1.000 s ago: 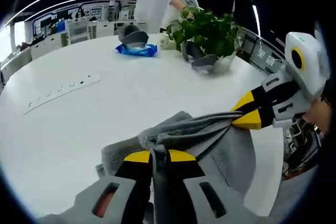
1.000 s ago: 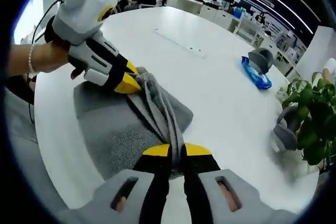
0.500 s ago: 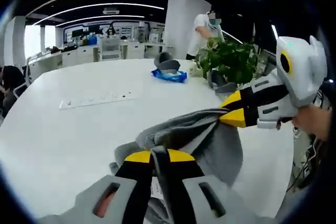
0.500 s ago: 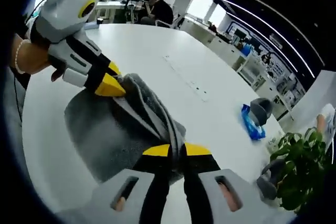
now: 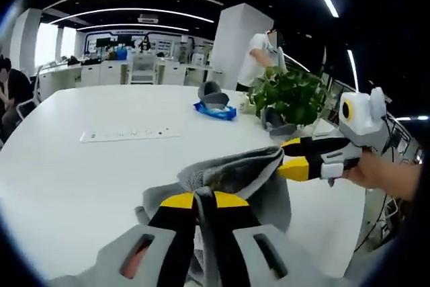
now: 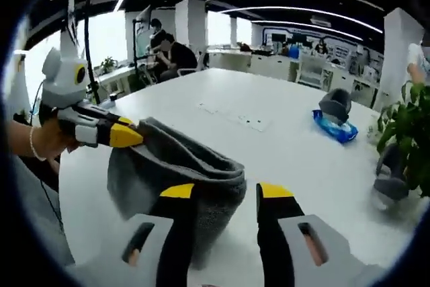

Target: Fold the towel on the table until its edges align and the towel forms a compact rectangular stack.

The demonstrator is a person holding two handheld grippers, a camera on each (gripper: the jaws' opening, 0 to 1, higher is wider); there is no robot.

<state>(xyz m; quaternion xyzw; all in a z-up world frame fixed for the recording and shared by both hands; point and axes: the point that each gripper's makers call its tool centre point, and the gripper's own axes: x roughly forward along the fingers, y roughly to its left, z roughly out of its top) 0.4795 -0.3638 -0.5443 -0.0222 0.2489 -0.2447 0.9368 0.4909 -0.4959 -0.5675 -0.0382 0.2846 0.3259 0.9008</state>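
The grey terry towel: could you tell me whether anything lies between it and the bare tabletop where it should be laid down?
Nothing visible does. The grey terry towel hangs over bare white table; the blue packet and potted plant sit far off.

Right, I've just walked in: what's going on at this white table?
A person is folding a grey towel on the white table with a tool in each hand. The left tool is shut on one edge of the towel. The right tool has its jaws open, with the towel bunched against one jaw. The towel is rumpled and not yet a flat, neat stack.
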